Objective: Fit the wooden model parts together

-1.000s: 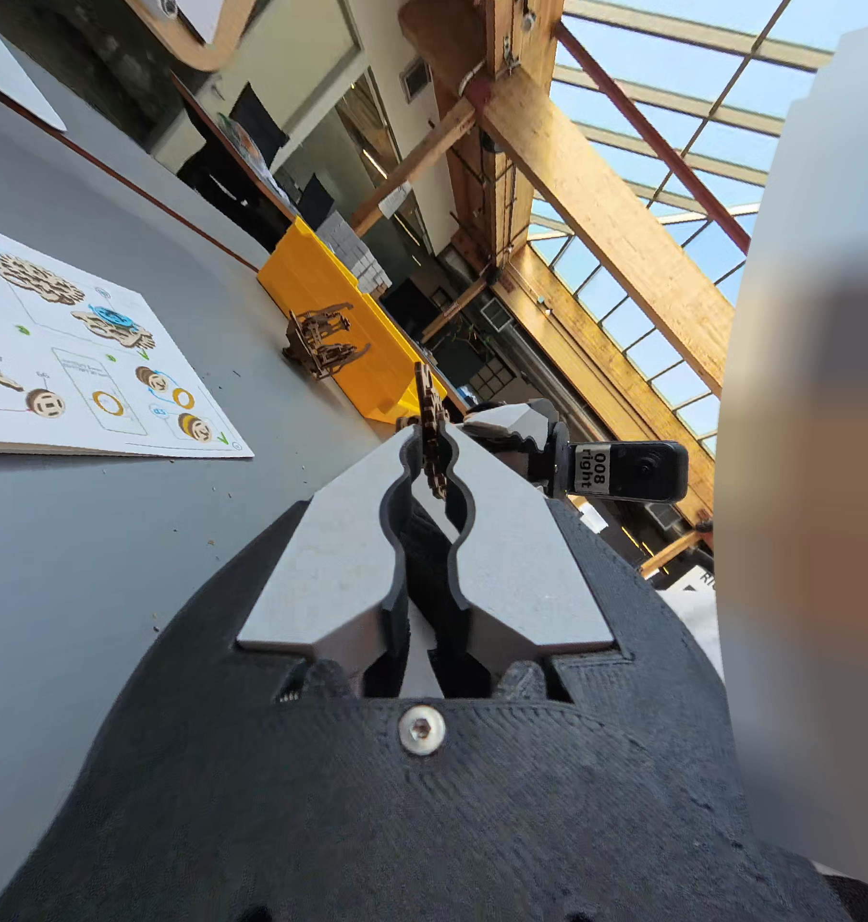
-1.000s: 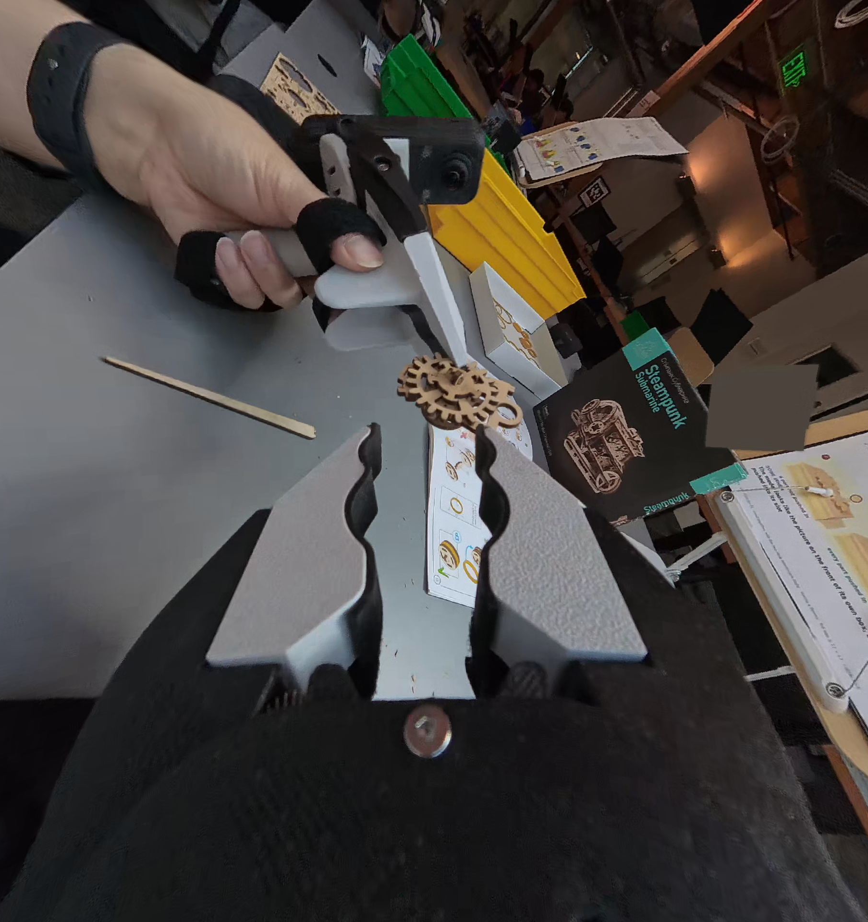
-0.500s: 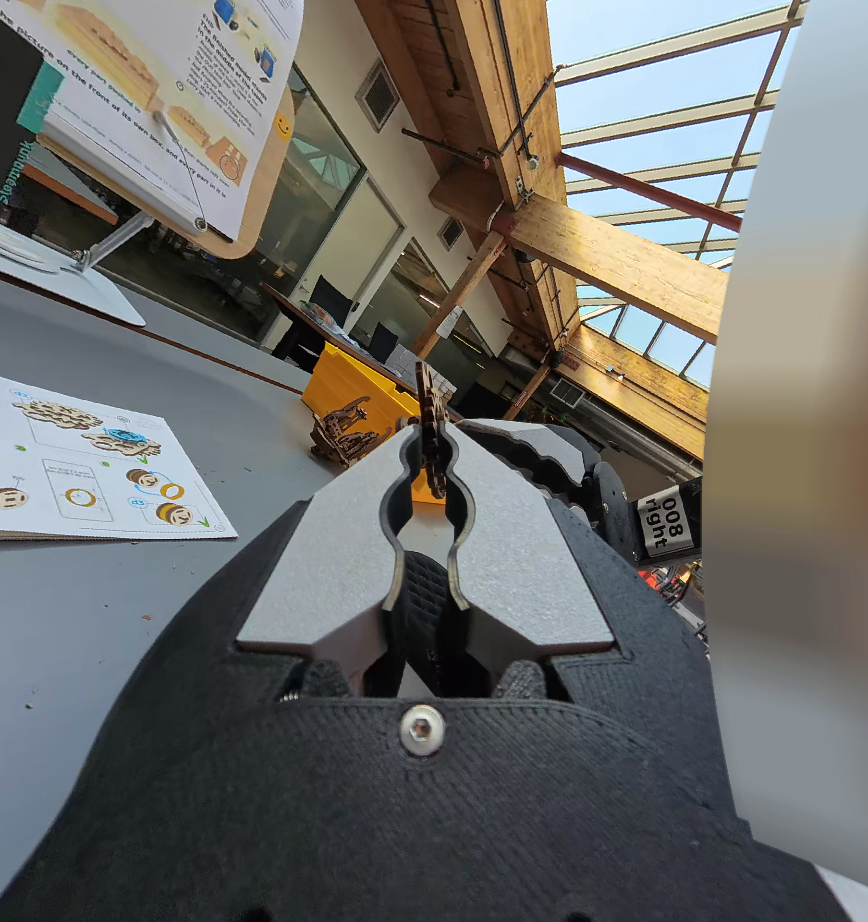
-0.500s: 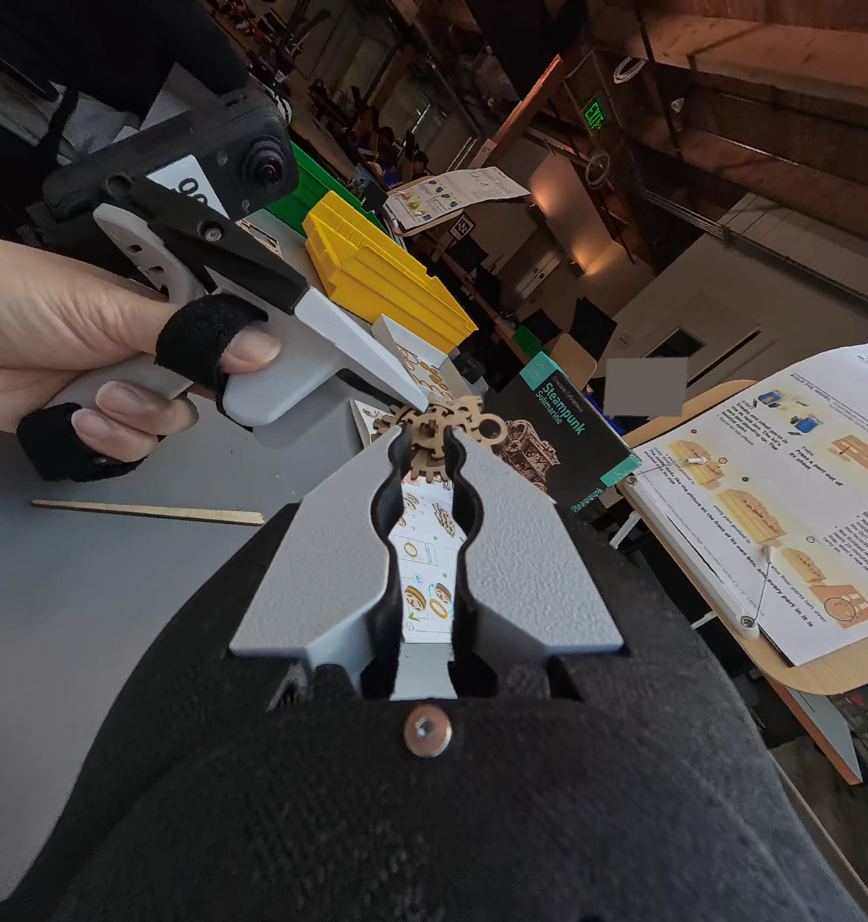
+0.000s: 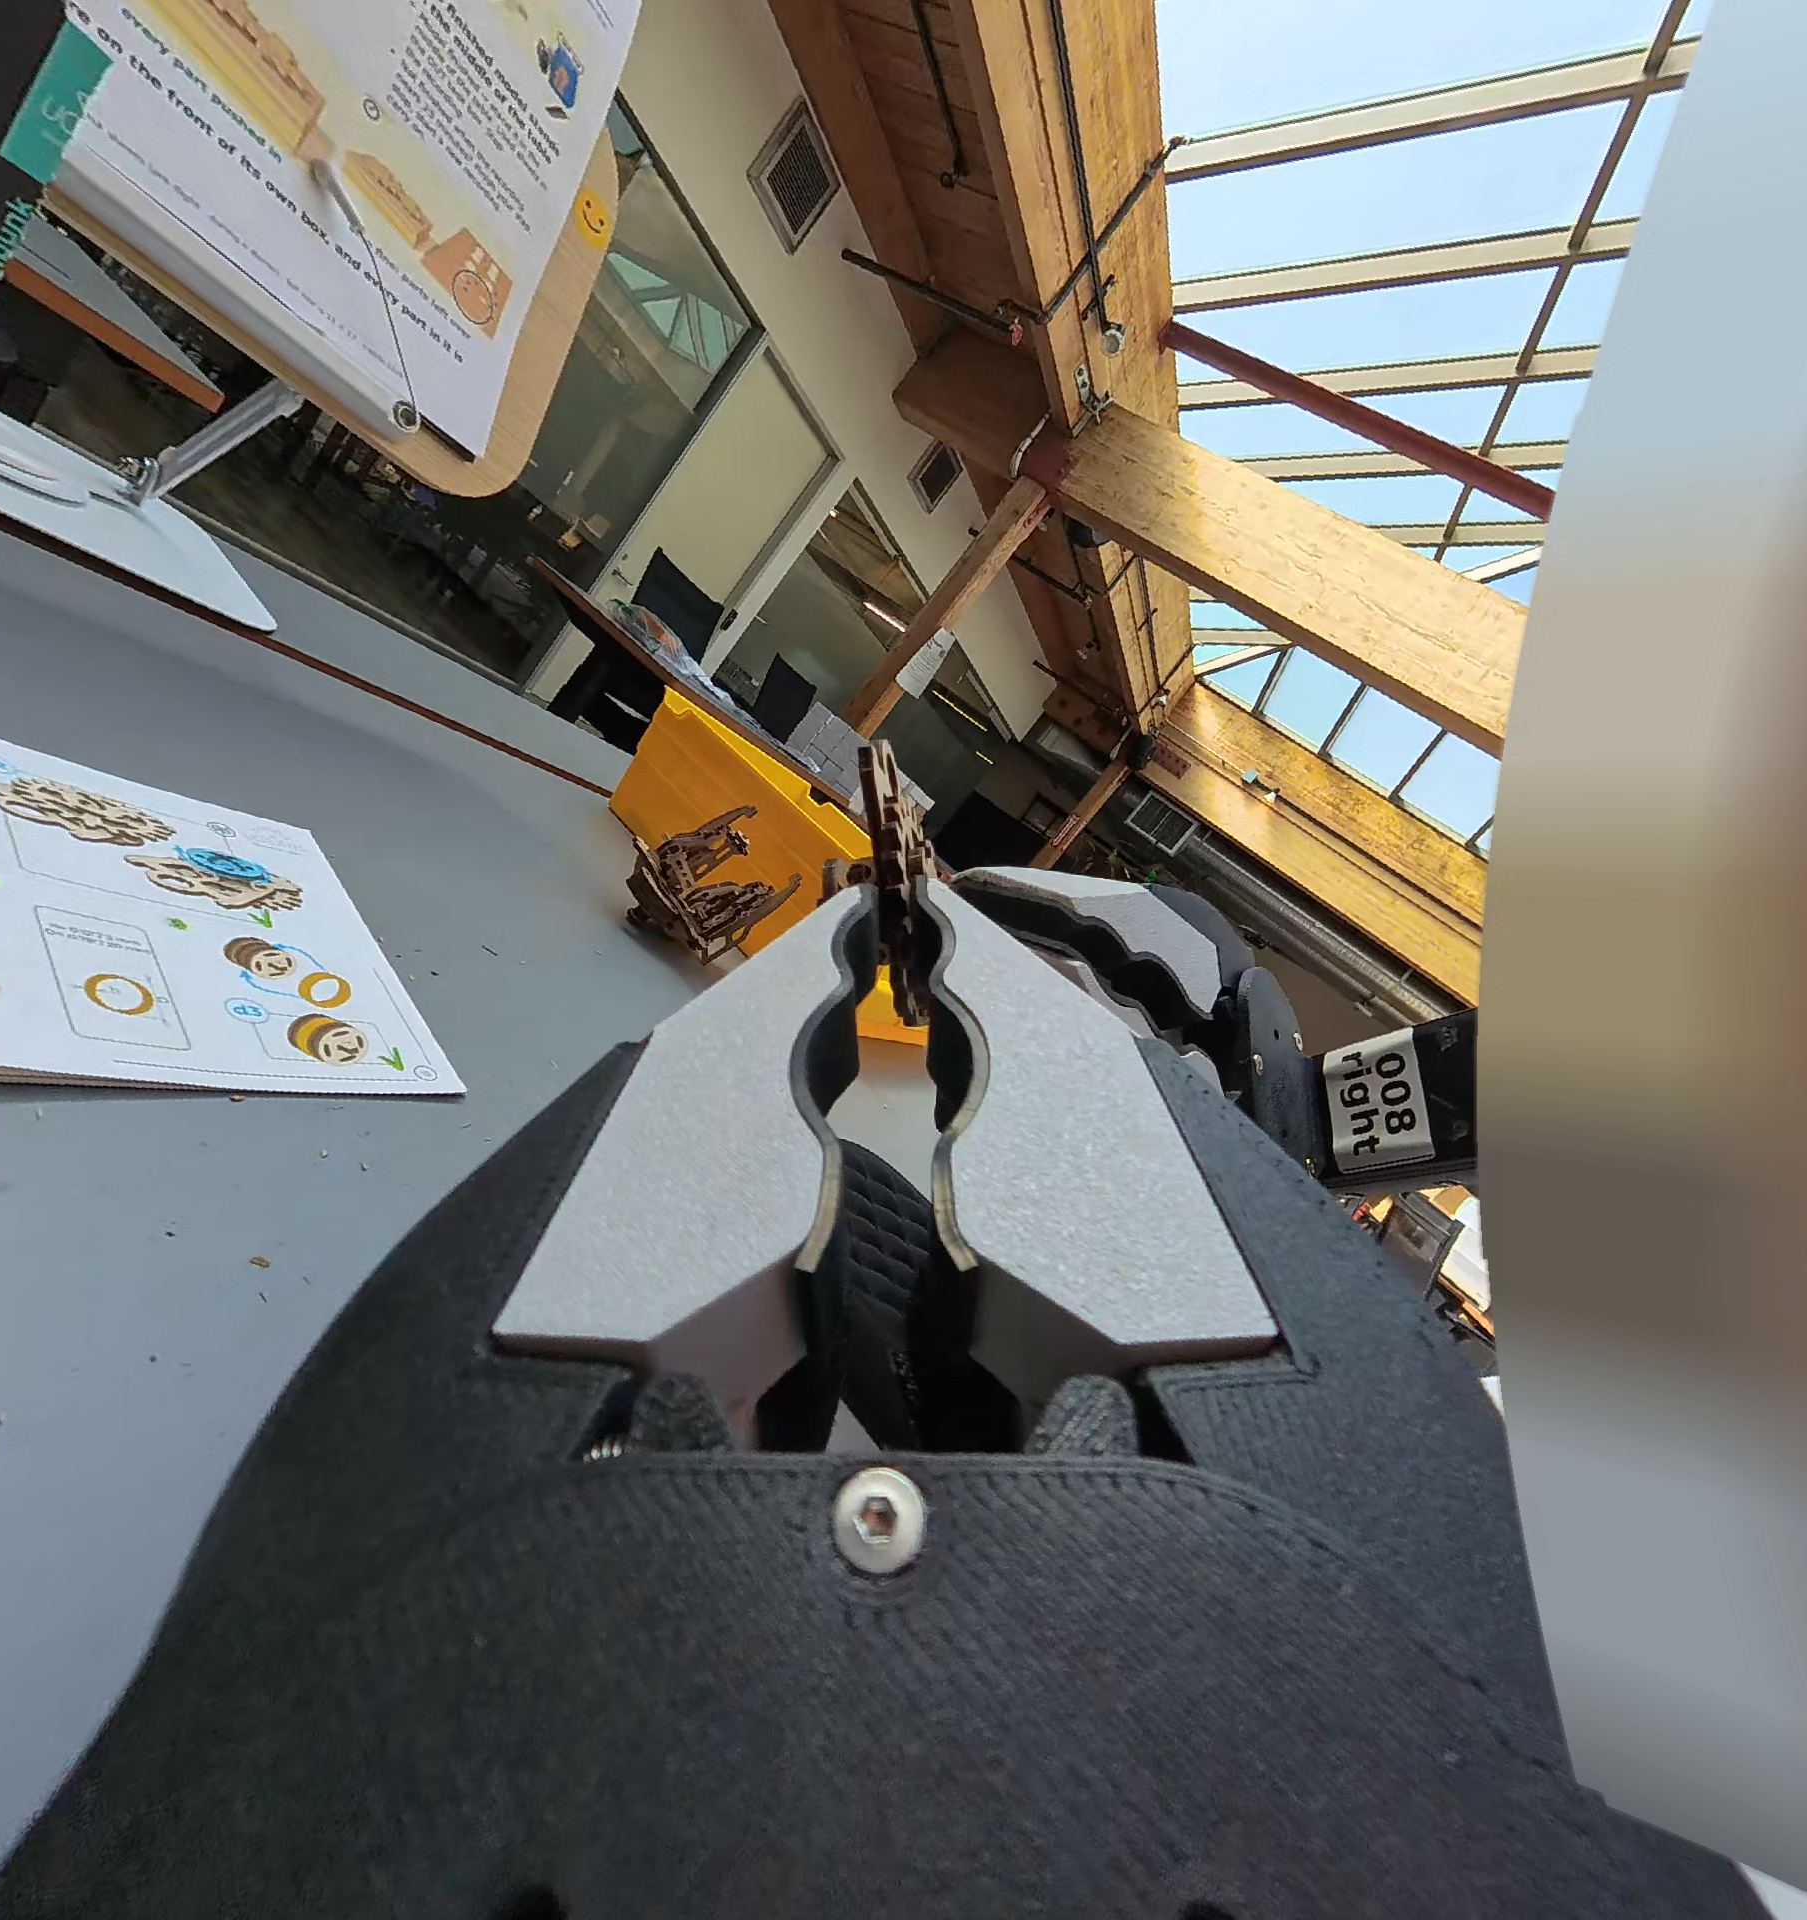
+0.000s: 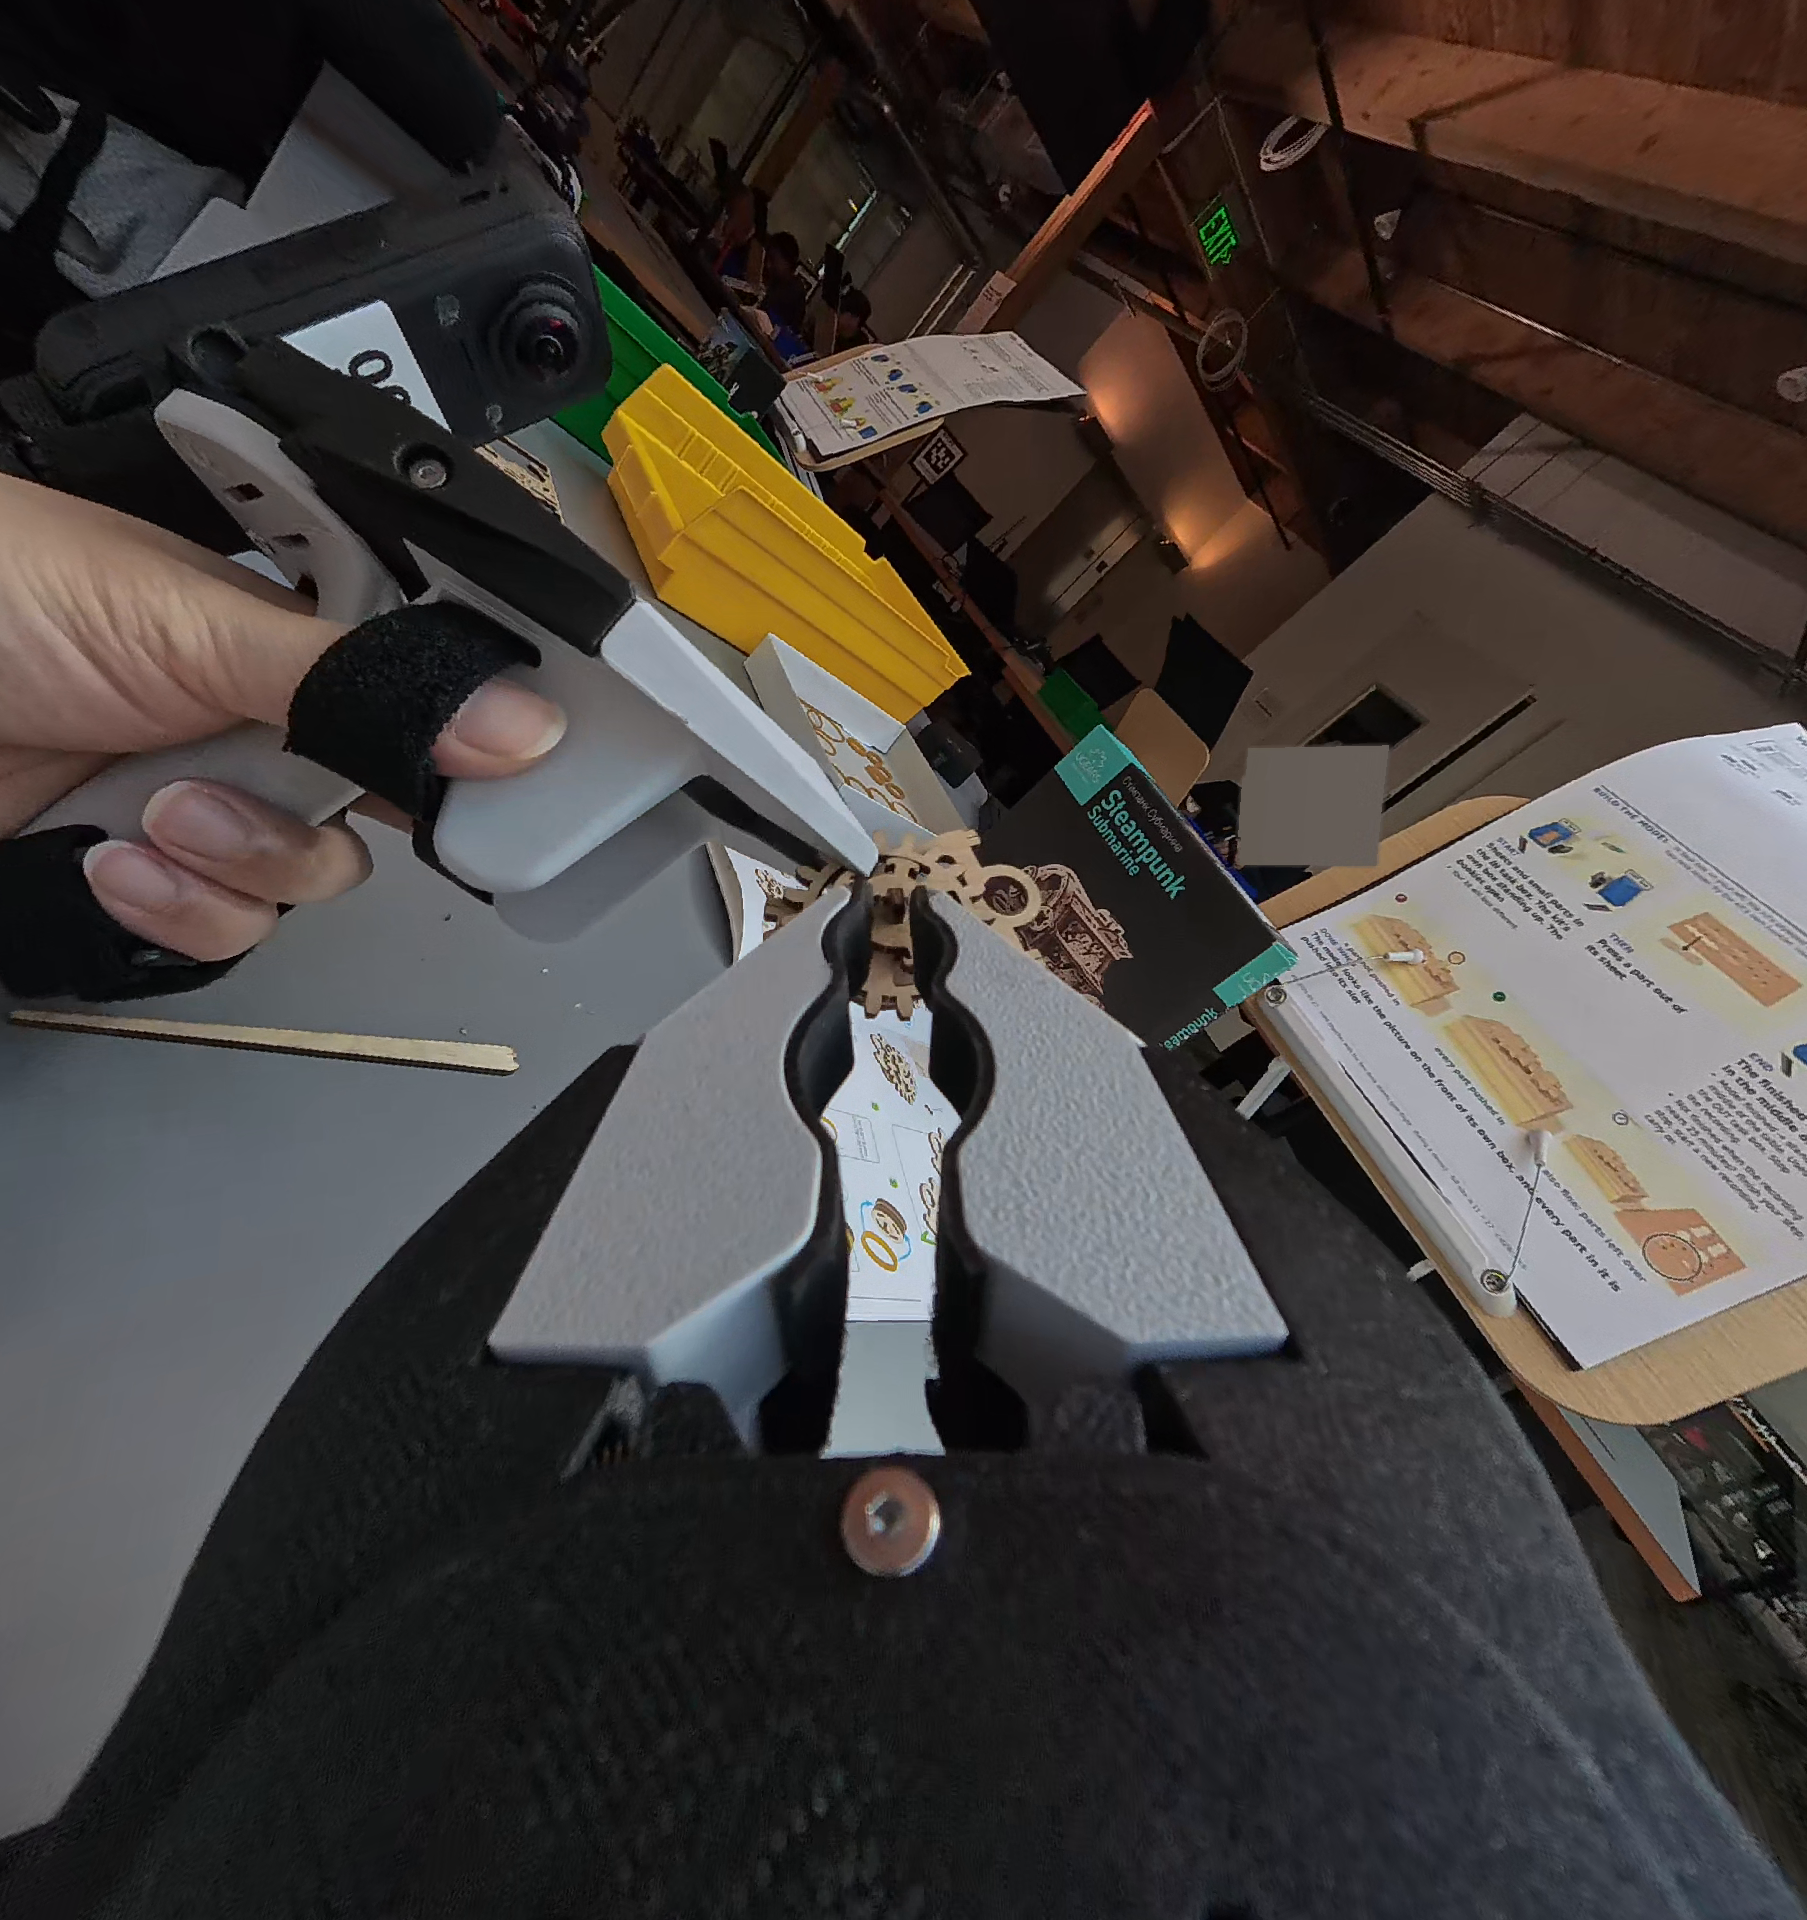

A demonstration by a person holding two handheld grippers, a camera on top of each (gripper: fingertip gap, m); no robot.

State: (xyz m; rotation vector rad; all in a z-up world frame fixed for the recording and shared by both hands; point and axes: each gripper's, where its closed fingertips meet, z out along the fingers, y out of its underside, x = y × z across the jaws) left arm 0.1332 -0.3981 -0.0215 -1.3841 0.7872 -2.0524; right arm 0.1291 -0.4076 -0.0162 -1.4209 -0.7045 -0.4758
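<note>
A wooden gear assembly [image 5: 886, 810] is held above the grey table [image 5: 203, 1299]. My left gripper [image 5: 891, 896] is shut on it and I see it edge-on between the fingertips. In the right wrist view the same gear assembly [image 6: 966, 868] lies flat. My right gripper [image 6: 883, 909] is shut on a small gear on its near side. The left gripper [image 6: 733, 727], held by a hand, pinches the assembly from the upper left. In the left wrist view the right gripper [image 5: 1117, 951] sits just behind and right of the gears.
An instruction sheet [image 5: 182, 935] lies on the table at left. A small wooden sub-assembly [image 5: 707, 888] stands by a yellow bin [image 5: 733, 800]. A wooden stick [image 6: 265, 1039], a black kit box [image 6: 1127, 883] and an instruction stand [image 6: 1605, 1039] are nearby. Less than 4 cm separates the two grippers' tips. The wooden stick [image 6: 265, 1039] is about 15 cm from both grippers' fingertips.
My right gripper moved in from below and closed from open onto the gear assembly. My left gripper turned, keeping hold of the gears.
</note>
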